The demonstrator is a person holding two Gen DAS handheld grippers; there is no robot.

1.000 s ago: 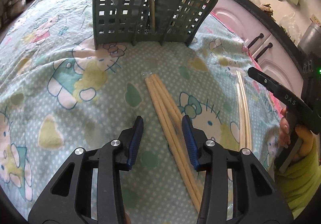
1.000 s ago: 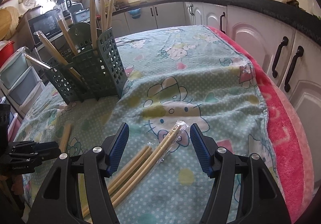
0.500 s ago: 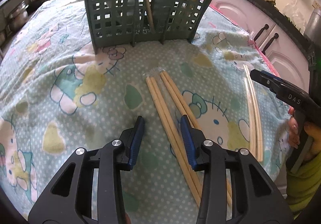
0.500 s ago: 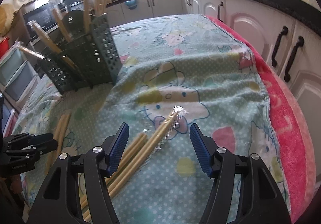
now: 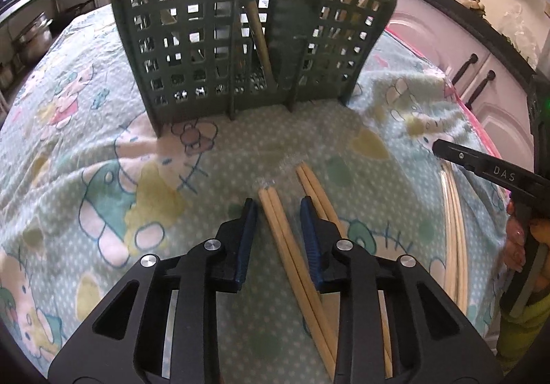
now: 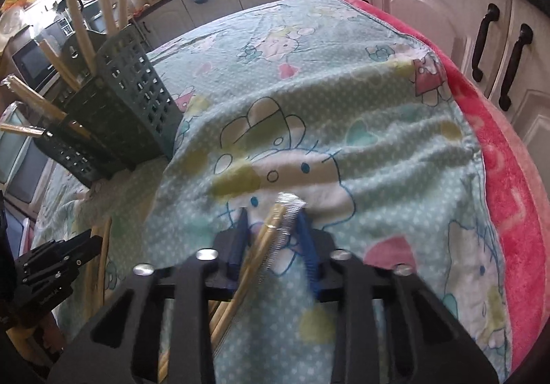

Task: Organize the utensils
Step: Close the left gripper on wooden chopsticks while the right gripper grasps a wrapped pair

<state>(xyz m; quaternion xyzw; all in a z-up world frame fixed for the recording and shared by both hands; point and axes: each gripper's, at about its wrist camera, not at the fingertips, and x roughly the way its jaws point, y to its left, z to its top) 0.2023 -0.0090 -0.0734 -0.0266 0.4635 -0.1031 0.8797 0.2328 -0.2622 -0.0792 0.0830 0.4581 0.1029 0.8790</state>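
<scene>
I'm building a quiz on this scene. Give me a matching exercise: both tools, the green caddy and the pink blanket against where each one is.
1 left tool
2 right tool
3 green caddy
4 pink blanket

A stands on the cloth, holding sticks
B straddles the wrapped pair, caddy off to its left
C edges the cloth beside the cabinets
D straddles a chopstick pair, facing the caddy

Pairs: 1-D, 2-B, 3-A, 4-C.

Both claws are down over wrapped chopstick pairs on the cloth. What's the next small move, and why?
Probably close the left claw on the chopstick pair lying between its open pads. That pair already sits centred in the gap on the Hello Kitty cloth, with the green utensil caddy straight ahead. The right claw has narrowed around its own wrapped pair; firm contact is unclear.
</scene>
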